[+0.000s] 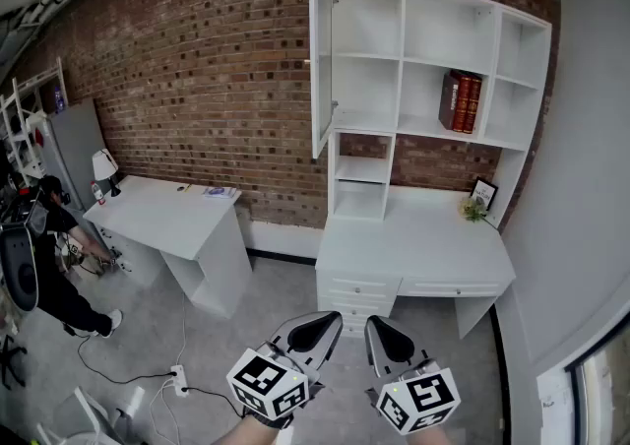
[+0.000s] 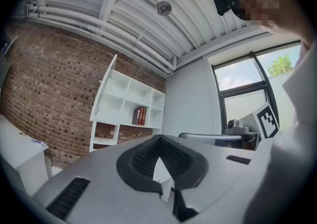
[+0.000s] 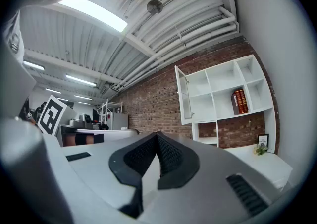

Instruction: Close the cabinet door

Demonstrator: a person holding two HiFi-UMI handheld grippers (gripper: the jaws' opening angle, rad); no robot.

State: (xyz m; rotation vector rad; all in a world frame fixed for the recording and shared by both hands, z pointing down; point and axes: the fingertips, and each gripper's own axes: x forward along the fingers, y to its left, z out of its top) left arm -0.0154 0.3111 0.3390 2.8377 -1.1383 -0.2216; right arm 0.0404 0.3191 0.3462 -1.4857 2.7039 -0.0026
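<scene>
The white cabinet door (image 1: 321, 59) stands swung open, edge-on, at the left side of the white wall shelf unit (image 1: 433, 30) on the brick wall. The door (image 2: 106, 86) shows far off in the left gripper view, and the right gripper view also has the door (image 3: 182, 96) in the distance. My left gripper (image 1: 317, 333) and right gripper (image 1: 386, 338) hover side by side low in the head view, well short of the desk and cabinet. Both are shut with nothing held: the left gripper (image 2: 158, 138) and right gripper (image 3: 157, 134) have their pads meeting at the tips.
Red books (image 1: 461, 101) stand on a shelf. A white desk with drawers (image 1: 413, 246) sits below the shelves, with a small plant (image 1: 474, 207) on it. Another white desk (image 1: 172, 212) with a lamp (image 1: 103, 167) stands left. A person (image 1: 49, 256) is at far left; a power strip (image 1: 178, 375) lies on the floor.
</scene>
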